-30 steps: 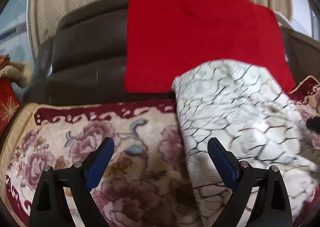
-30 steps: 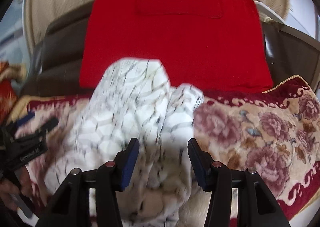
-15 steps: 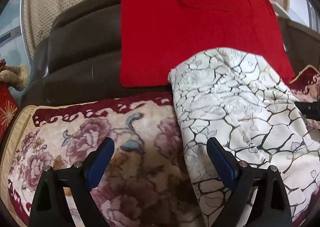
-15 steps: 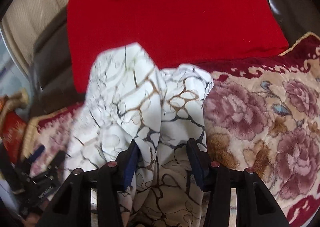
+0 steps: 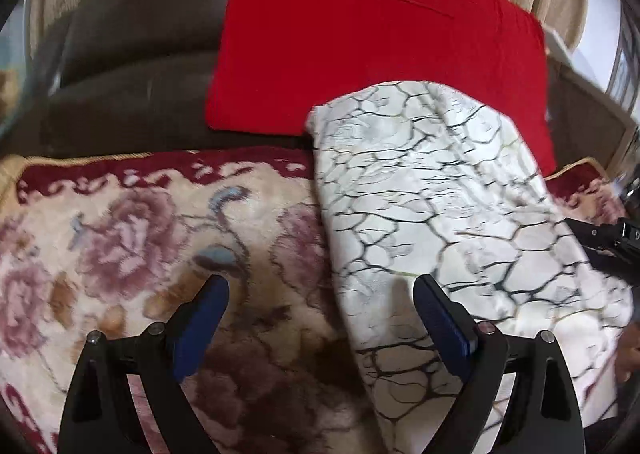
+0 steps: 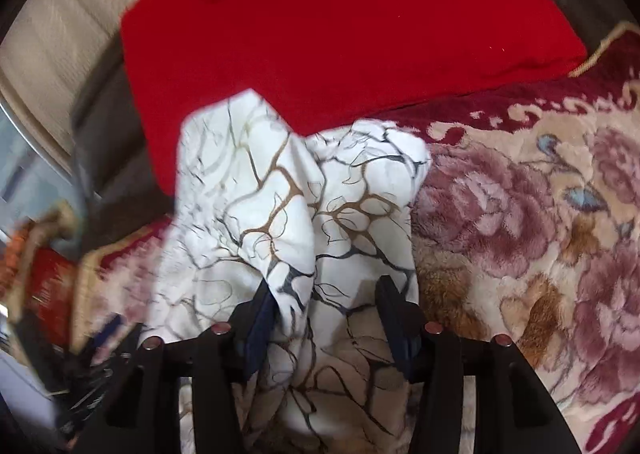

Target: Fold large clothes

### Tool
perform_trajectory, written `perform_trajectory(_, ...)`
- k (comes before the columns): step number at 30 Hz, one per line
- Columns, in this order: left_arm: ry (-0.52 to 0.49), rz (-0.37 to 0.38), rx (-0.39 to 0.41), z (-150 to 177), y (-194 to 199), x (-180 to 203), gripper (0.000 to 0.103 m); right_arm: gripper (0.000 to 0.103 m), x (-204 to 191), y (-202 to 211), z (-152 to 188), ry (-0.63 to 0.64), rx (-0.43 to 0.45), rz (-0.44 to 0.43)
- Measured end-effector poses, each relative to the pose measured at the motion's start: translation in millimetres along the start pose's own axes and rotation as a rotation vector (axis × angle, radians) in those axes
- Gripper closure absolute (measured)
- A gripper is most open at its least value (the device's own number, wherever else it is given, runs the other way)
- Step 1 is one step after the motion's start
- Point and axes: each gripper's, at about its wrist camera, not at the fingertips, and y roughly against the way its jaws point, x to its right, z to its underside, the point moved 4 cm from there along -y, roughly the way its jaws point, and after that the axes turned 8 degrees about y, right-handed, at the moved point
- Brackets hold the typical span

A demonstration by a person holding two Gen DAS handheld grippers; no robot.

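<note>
- One white garment (image 5: 440, 214) with a dark crackle print lies on the floral blanket (image 5: 120, 238), its long axis running from the camera toward the red cushion (image 5: 360, 46) on the sofa back.
- Both grippers angle downward over it.
- Left gripper (image 5: 320, 318) stands wide open, its right finger over the cloth, nothing pinched.
- Right gripper (image 6: 326, 318) has just been opening; a fold rises between its jaws, draped against the left pad, unclamped.

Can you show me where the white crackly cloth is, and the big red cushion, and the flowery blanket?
white crackly cloth (image 5: 432, 190), left wrist view, its flat middle.
red cushion (image 5: 360, 54), left wrist view, its front face.
flowery blanket (image 6: 520, 214), right wrist view, a pink flower.
</note>
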Motion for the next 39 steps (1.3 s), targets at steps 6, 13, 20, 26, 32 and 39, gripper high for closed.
perform_trajectory(6,0.019,0.021,-0.013,0,-6,10,0.010,0.028,2,20,-8,-0.025,0.087,-0.015)
perform_trajectory(13,-0.059,0.030,-0.024,9,-13,23,0.010,0.025,-19,4,-40,0.049,0.108,-0.036)
perform_trajectory(20,-0.145,0.019,0.016,7,-5,32,0.010,0.041,-36,-16,-59,0.100,0.086,-0.018)
perform_trajectory(26,-0.165,-0.020,0.039,0,-10,33,0.010,0.042,-33,-45,-75,0.094,-0.003,0.031)
perform_trajectory(32,-0.030,-0.099,0.105,-50,-14,3,0.010,0.043,-21,-36,-82,0.040,0.053,0.008)
perform_trajectory(39,-0.013,-0.169,0.146,-110,-53,6,0.010,0.046,-59,-24,-112,0.166,0.089,-0.065)
